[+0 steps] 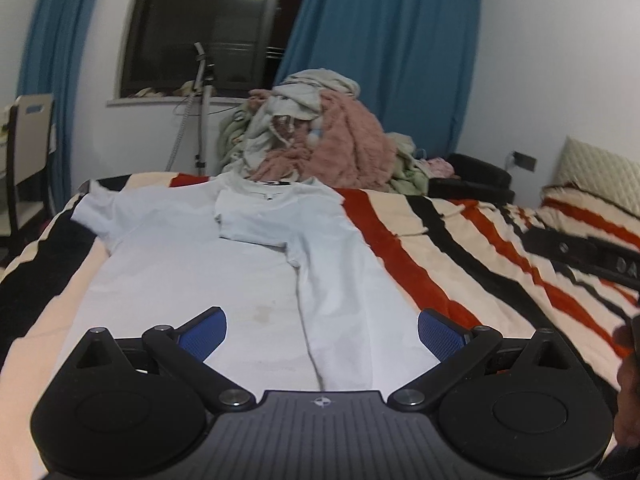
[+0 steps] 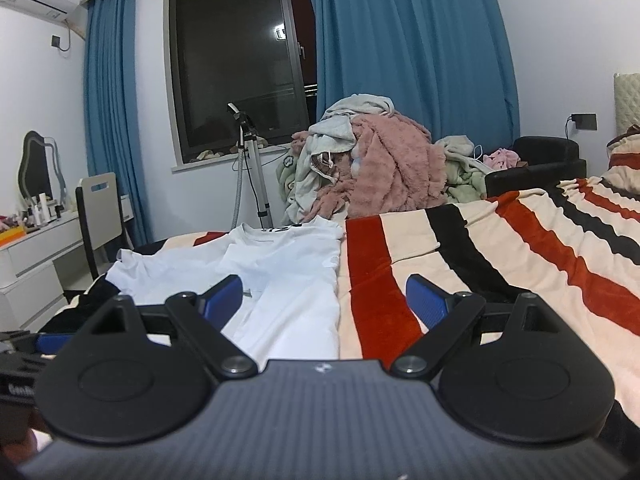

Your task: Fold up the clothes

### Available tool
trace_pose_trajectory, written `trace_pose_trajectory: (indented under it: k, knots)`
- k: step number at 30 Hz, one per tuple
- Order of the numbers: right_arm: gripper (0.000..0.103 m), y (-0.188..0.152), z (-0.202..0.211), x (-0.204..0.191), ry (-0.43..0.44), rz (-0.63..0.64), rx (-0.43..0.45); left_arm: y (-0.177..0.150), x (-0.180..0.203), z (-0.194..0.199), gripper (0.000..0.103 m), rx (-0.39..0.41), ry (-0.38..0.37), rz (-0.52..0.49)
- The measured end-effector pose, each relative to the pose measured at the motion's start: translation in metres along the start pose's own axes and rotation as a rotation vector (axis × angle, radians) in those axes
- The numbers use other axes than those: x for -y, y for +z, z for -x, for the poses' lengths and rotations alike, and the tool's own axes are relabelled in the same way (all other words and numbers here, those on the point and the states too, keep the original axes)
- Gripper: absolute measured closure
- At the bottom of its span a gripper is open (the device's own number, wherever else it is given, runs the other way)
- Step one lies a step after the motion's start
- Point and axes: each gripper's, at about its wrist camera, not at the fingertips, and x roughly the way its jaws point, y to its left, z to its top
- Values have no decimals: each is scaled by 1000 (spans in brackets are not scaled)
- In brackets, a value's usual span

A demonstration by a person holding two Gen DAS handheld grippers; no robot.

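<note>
A white T-shirt [image 1: 192,264] lies flat on the striped blanket, collar toward the far end. Its right side and sleeve are folded inward over the body; the left sleeve is spread out. My left gripper [image 1: 322,330] is open and empty, hovering over the shirt's near hem. The shirt also shows in the right wrist view [image 2: 288,272]. My right gripper [image 2: 324,300] is open and empty, above the shirt's right edge and the blanket. Part of the left gripper [image 2: 24,344] shows at that view's left edge.
The bed carries a cream, red and black striped blanket [image 1: 460,248]. A heap of pink and pale clothes [image 1: 320,140] sits at the bed's far end. A garment steamer pole [image 2: 252,168], a chair [image 2: 100,208], a dresser [image 2: 28,256] and a black armchair [image 2: 540,164] stand around.
</note>
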Motion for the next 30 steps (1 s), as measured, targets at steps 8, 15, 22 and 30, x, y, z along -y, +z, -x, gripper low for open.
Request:
trace_pose_trajectory:
  k: [8, 15, 22, 30]
  knots:
    - [13, 0, 0, 0, -2, -5, -7, 7, -14, 11, 0, 28, 46, 20]
    - [13, -2, 0, -3, -14, 9, -13, 17, -22, 25, 0, 64, 60, 29]
    - [14, -7, -19, -6, 41, -13, -103, 45, -55, 47, 0, 87, 116, 89]
    - [27, -12, -124, -84, 200, 140, -217, 50, -131, 59, 0, 148, 352, 209]
